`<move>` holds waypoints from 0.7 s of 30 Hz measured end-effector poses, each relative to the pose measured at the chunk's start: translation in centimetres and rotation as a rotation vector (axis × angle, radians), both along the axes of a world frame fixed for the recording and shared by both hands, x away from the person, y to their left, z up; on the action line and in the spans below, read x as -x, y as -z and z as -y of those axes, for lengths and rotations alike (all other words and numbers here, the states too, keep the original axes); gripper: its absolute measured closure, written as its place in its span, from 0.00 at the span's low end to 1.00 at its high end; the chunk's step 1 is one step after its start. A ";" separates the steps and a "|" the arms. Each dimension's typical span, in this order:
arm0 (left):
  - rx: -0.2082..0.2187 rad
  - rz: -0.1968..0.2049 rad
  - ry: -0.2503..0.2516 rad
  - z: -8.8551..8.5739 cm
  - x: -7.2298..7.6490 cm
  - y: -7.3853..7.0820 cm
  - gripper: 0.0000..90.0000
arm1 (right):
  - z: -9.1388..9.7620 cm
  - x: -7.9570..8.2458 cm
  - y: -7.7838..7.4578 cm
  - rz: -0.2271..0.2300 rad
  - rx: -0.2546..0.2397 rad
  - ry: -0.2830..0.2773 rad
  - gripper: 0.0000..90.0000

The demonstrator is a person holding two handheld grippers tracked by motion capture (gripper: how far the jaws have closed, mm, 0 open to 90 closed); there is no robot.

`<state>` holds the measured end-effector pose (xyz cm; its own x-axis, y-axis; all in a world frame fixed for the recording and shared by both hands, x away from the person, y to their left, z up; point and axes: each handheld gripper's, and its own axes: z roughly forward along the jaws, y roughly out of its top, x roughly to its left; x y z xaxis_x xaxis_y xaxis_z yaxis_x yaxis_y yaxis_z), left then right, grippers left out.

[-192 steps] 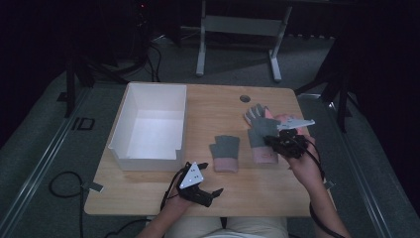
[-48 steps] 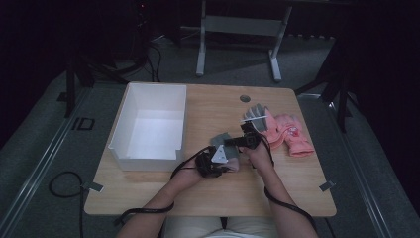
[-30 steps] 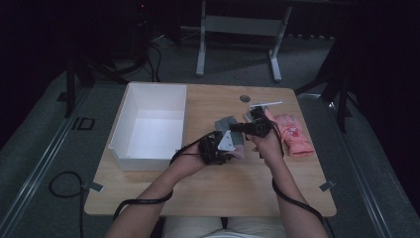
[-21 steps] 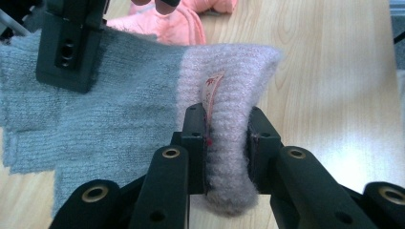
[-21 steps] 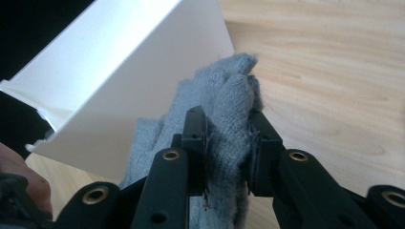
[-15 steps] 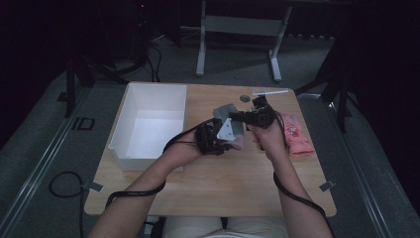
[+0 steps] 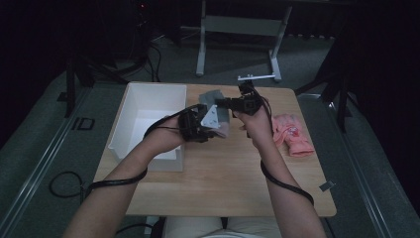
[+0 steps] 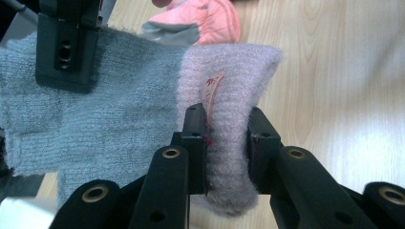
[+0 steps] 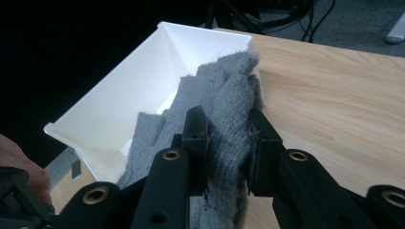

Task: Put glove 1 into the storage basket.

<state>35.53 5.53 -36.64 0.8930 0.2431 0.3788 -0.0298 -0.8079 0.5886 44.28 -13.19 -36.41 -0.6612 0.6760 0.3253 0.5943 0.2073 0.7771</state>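
We hold one knitted glove [image 8: 119,119] between our two grippers, above the desk [image 7: 223,178] and just beside the white box [image 7: 148,106]. The left gripper [image 8: 227,148] has its jaws closed on the pink cuff [image 8: 229,95]. The right gripper [image 9: 224,148] has its jaws closed on the grey finger end.

The glove is soft and light, and it hangs down where nothing holds it. We judge that it will not break or slip easily, because the wool is rough. The thick cuff is the best place to grip, since it fills the jaws well.

The desk is pale wood, flat and smooth. A pink glove [image 7: 292,136] lies at its right side, well apart from the box. The room around is dark, with a grey floor [image 7: 237,54] and a metal stand [image 7: 242,29] behind the desk.
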 end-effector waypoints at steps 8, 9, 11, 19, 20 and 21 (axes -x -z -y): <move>-0.009 0.010 -0.038 -3.4 0.2 -0.5 0.82 | -3.9 -0.6 -0.7 0.010 0.004 -0.032 0.82; -0.011 0.009 -0.043 -3.8 0.2 -0.5 0.82 | -4.4 -0.6 -0.6 0.009 0.005 -0.036 0.82; -0.018 0.004 -0.050 -4.6 0.3 -0.4 0.82 | -5.4 -0.6 -0.5 0.006 0.007 -0.043 0.82; -0.047 -0.018 -0.085 -8.0 0.3 0.2 0.82 | -9.4 -0.9 0.2 -0.016 0.006 -0.076 0.82; -0.056 -0.026 -0.089 -8.4 0.2 0.3 0.82 | -10.0 -1.0 0.4 -0.020 0.004 -0.077 0.82; -0.055 -0.034 -0.096 -8.9 0.2 0.5 0.82 | -10.6 -1.0 0.5 -0.023 0.007 -0.082 0.82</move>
<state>35.36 14.44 -37.11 0.8792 0.3077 0.3638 0.0684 -0.8372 0.5427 45.28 -2.62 -36.91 -0.7070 0.6220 0.3365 0.5926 0.2615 0.7619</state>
